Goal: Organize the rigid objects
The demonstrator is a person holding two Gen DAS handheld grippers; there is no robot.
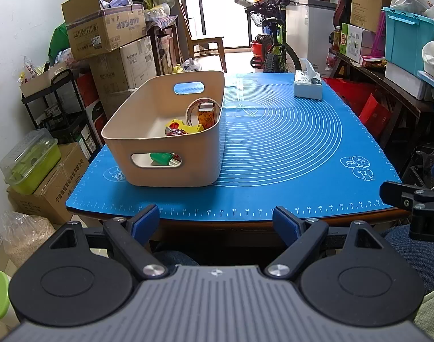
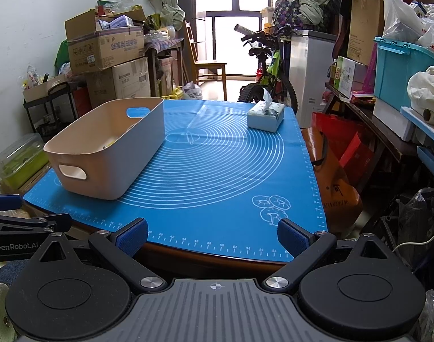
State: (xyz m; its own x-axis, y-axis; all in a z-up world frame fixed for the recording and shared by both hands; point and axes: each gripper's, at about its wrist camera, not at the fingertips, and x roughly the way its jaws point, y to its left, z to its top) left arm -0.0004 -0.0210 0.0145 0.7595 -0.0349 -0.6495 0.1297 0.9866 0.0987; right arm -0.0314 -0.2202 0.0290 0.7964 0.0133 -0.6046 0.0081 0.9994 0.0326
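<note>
- Table, wooden edge showing under the mat at the near side.
- Mat, blue, printed with white rings, ruler marks along its edges and mushroom drawings at the near right corner; covers the tabletop.
- Bin, beige with a cut-out handle at each end; stands on the left part of the mat, long side running away from the cameras.
- Tissue box, pale blue-white, one tissue sticking up; sits on the far right of the mat, well apart from the bin.
- Left gripper, low at the near table edge, just short of the mat; blue-padded fingers spread wide, nothing between them.
- Right gripper, likewise at the near edge, to the right of the left one; fingers spread wide, grasping nothing. Seen also at the right margin of the left wrist view.
- Tape roll, standing on edge inside the bin against the far right wall.
- Small box, orange-brown and patterned, upright in the bin, seen through the tape roll's ring.
- Yellow piece, flat plastic, lying in the bin in front of the small box.
- Red item, shiny, touching the yellow piece; kind unclear.
- Green item, glimpsed through the near handle hole, lying on the bin floor.
- From the right wrist view, bin contents almost wholly hidden by the near wall.
</note>
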